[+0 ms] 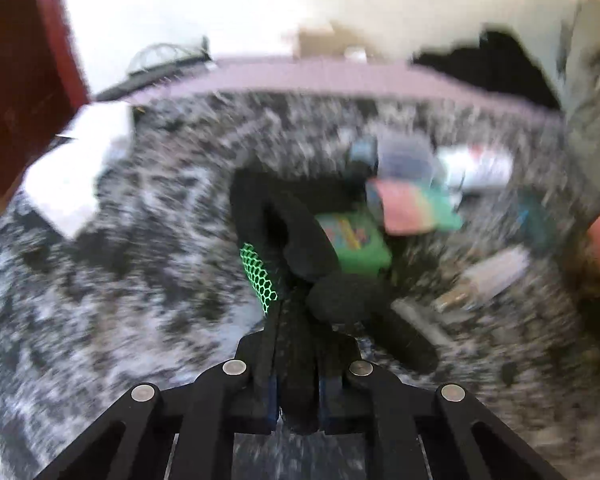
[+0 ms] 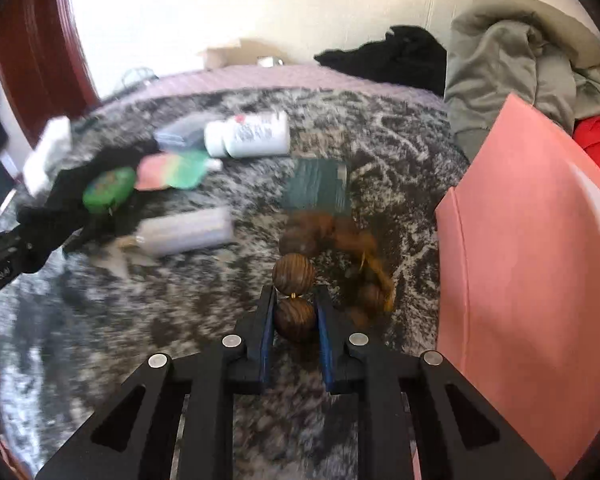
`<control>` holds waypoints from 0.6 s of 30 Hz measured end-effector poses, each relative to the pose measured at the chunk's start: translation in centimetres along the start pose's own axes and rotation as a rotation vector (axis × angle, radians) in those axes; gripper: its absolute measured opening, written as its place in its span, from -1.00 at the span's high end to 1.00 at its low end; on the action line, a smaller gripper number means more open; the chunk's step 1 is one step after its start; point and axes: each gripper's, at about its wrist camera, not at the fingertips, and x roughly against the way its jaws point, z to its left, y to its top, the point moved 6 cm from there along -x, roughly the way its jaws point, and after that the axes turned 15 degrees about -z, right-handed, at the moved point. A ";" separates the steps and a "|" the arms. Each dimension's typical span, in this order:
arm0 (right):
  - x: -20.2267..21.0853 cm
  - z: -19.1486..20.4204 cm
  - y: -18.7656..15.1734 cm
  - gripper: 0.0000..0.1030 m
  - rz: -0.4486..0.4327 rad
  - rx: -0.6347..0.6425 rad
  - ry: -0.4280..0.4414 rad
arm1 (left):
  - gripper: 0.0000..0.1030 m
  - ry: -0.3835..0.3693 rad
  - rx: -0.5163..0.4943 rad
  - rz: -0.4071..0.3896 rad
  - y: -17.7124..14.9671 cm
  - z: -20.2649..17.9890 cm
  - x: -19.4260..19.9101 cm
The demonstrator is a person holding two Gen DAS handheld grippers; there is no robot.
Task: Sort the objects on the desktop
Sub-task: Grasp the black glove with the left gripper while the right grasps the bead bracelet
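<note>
Beads (image 2: 295, 318) sit clamped in your right tongs (image 2: 295, 312), left tongs (image 1: 296, 344) pinch black cloth (image 1: 300, 240), so lift both slowly toward the pink bin (image 2: 520, 280).

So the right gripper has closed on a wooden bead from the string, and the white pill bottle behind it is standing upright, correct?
Not quite. The right gripper does clamp a wooden bead, but the white pill bottle lies on its side on the speckled rug, as the right wrist view shows.

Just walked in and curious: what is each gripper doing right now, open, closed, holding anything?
Left gripper: closed on a black cloth.
Right gripper: closed on a wooden bead of a bead string.
</note>
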 end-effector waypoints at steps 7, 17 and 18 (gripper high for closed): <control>7.3 0.1 2.7 0.62 -0.136 -0.075 0.105 | 0.83 -0.033 0.098 -0.206 4.2 1.8 11.5; 21.3 1.7 5.1 0.62 -0.353 -0.091 0.254 | 0.83 -0.163 0.152 -0.411 6.8 -0.4 24.8; 22.6 1.6 5.4 0.62 -0.380 -0.088 0.257 | 0.83 -0.174 0.139 -0.430 7.0 -1.1 25.8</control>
